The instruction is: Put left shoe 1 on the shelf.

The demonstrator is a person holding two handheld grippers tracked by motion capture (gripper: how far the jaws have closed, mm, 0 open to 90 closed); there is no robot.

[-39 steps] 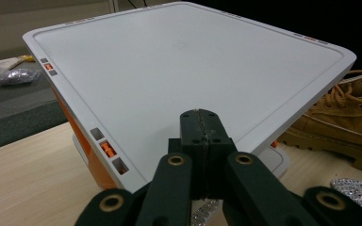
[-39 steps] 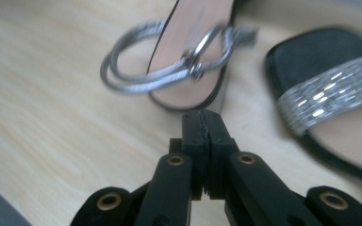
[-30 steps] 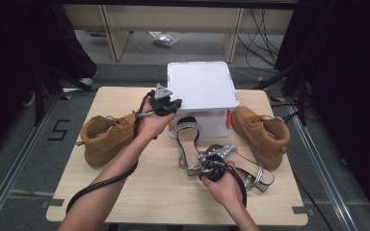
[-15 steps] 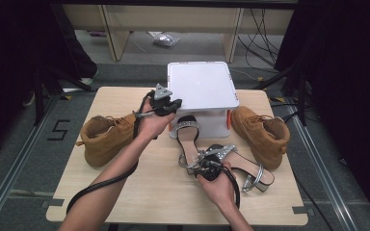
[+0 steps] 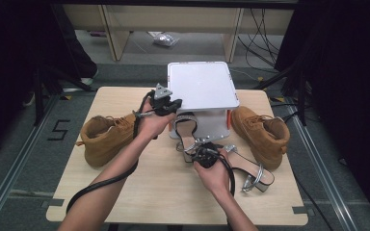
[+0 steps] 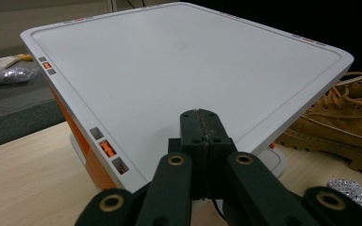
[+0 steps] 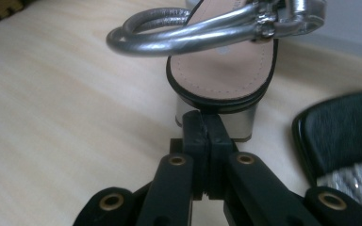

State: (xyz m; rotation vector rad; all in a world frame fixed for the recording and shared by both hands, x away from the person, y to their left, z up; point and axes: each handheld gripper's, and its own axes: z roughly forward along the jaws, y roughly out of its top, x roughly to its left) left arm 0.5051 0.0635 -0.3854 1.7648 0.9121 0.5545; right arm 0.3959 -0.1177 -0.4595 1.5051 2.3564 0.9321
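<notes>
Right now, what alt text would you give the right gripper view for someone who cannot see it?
The right gripper, jaws shut with nothing between them, points at the silver block heel of a sandal with looped metallic straps, on a pale wooden table. A second, sparkly sandal lies at the right edge.

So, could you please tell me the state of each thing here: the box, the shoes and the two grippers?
White box: lid on, closed.
Left boot: lying tipped on its side.
Right boot: upright, laced.
Sandal by the box: flat on the table.
Silver sandal: upright on its heel, strap buckled.
Left gripper: jaws shut, empty.
Right gripper: jaws shut, empty, at the sandal's heel.
</notes>
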